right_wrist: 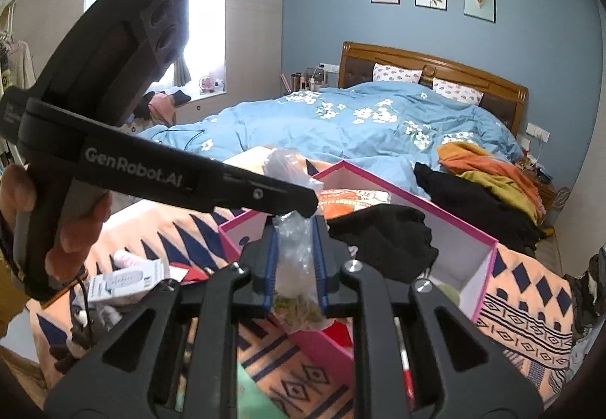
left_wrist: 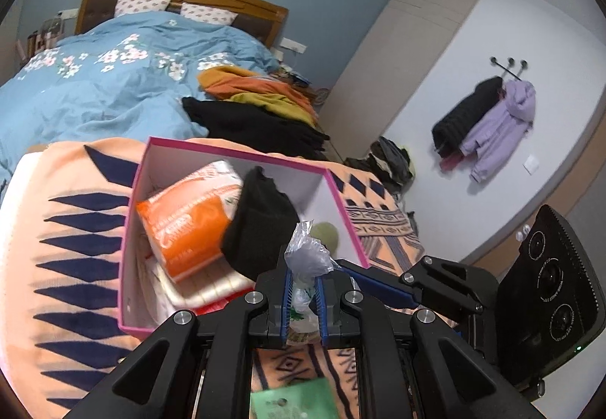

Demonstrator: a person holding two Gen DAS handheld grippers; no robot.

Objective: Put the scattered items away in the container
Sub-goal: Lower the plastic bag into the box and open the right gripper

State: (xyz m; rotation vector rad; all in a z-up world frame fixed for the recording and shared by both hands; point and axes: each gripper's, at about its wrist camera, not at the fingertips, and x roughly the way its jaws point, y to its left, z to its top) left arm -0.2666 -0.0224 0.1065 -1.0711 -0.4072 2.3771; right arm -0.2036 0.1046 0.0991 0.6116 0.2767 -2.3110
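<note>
Student: Progress, as the two wrist views show it?

Tutor: Partial. The pink box (left_wrist: 235,154) sits on the orange patterned blanket (left_wrist: 75,267) and already holds an orange tissue pack (left_wrist: 185,226), a black cloth (left_wrist: 261,229) and a green ball (left_wrist: 325,235) in its corner at 5 o'clock. Flat pale items lie under the pack, too hidden to name.

Student: And the item in hand?

Tutor: A clear plastic bag (left_wrist: 306,256) with greenish contents. The left gripper (left_wrist: 303,282) is clenched on it, blue pads pressed to both sides. In the right wrist view the right gripper (right_wrist: 297,248) is likewise closed on the bag, lower down, while the left tool's tip meets the bag at 12 o'clock. So both tongs grasp one bag.

Student: Where is it relative to the box?

Tutor: At the box's near corner, roughly over the rim. Whether it is fully above the interior cannot be told.

Student: What remains?

Tutor: Items lie on the blanket outside the box. A white packet (right_wrist: 125,281) is at 9 o'clock of the right gripper, a red pen (right_wrist: 406,369) at 4 o'clock, and a green card (left_wrist: 291,400) at 6 o'clock in the left view. On this evidence the task looks mid-course, with several things in, one carried and some left out.
</note>
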